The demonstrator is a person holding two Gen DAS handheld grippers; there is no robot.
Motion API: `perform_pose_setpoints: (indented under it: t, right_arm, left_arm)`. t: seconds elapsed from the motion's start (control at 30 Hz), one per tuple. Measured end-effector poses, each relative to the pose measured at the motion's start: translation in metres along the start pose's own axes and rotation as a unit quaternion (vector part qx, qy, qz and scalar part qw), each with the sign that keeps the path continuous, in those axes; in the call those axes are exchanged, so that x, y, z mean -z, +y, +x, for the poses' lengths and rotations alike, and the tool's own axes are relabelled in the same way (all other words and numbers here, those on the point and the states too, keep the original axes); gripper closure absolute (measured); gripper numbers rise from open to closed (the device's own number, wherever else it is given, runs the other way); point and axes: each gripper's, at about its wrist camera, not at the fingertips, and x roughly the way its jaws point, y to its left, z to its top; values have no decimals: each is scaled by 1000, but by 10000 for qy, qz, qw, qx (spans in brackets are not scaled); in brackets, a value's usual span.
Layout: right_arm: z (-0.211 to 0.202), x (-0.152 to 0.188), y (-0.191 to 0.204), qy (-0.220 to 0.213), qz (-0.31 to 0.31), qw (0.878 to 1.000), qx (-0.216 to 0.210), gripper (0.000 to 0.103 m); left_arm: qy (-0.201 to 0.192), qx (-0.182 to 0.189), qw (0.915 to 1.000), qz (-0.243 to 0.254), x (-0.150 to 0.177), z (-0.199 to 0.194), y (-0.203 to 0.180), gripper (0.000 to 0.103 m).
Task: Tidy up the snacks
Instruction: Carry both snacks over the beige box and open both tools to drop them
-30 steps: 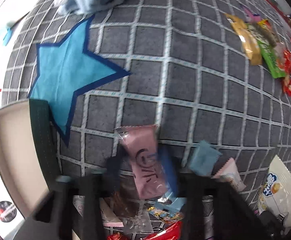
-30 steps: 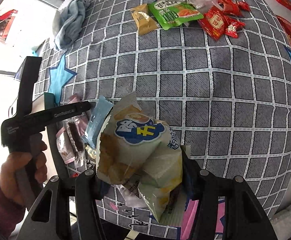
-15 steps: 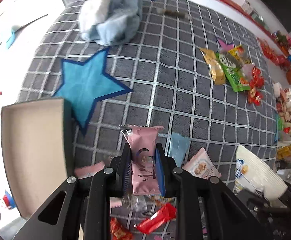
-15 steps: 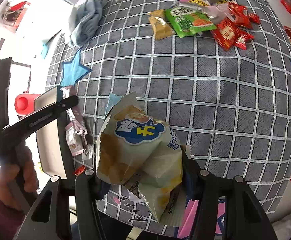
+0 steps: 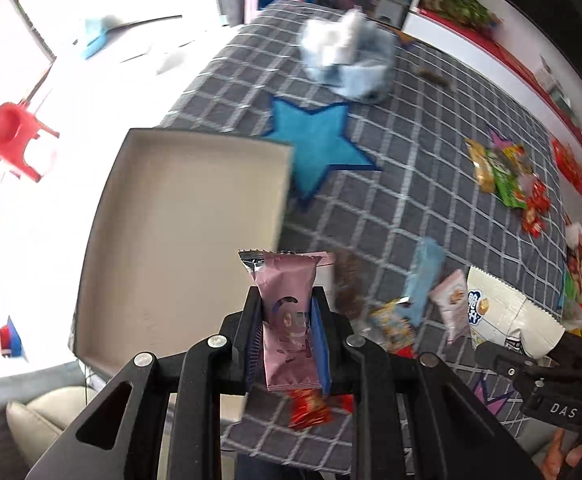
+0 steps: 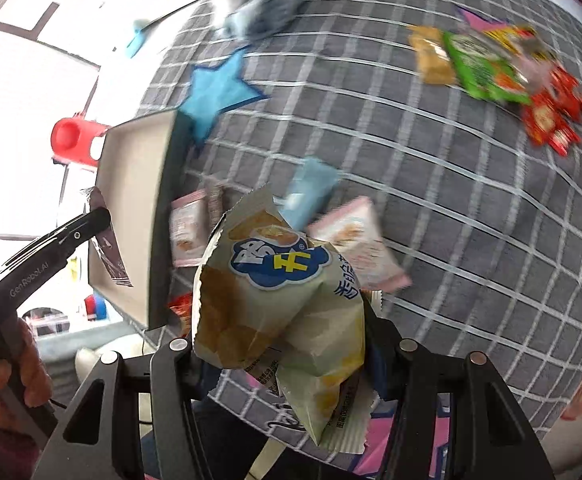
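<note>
My left gripper (image 5: pixel 287 334) is shut on a pink snack packet (image 5: pixel 287 308), which stands upright between the blue pads, just right of the near part of a shallow beige box (image 5: pixel 183 216). In the right wrist view the same packet (image 6: pixel 109 252) hangs from the left gripper (image 6: pixel 97 220) in front of the box (image 6: pixel 131 184), a hand (image 6: pixel 11 368) on the handle. My right gripper (image 6: pixel 281 340) is shut on a pale green-and-white chip bag (image 6: pixel 275 300), held above the grey checked mat (image 6: pixel 451 200). The bag (image 5: pixel 503 312) also shows at the right edge of the left wrist view.
Loose snacks lie beside the box: a light blue packet (image 5: pixel 423 276), a pink-white packet (image 5: pixel 451 304), a red wrapper (image 5: pixel 311 408). A green bag (image 6: pixel 487 68) and red packets (image 6: pixel 551 120) lie farther off. A crumpled blue towel (image 5: pixel 347 56), a blue star patch (image 5: pixel 315 144) and a red stool (image 5: pixel 15 136) are also there.
The left gripper has risen off the mat with the pink packet and swung left toward the box. The right gripper, still holding the chip bag, has shifted and rolled a little.
</note>
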Motion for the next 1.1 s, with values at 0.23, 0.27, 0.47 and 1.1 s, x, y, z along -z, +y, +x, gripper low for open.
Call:
perform_pose_setpoints:
  t: [0.23, 0.27, 0.47, 1.1]
  right_arm:
    - [25, -6, 67, 70, -346, 9994, -7, 45]
    - [28, -7, 76, 77, -355, 9993, -25, 45]
    - [47, -10, 131, 77, -404, 9991, -84, 45]
    - [96, -26, 203, 391, -436, 9978, 317, 9]
  left_arm:
    - [57, -114, 9997, -229, 13, -2, 63, 78]
    - [84, -121, 9996, -221, 14, -1, 74, 78]
    - [223, -91, 9997, -81, 15, 11, 109, 78]
    - [283, -38, 9993, 253, 13, 41, 157, 30]
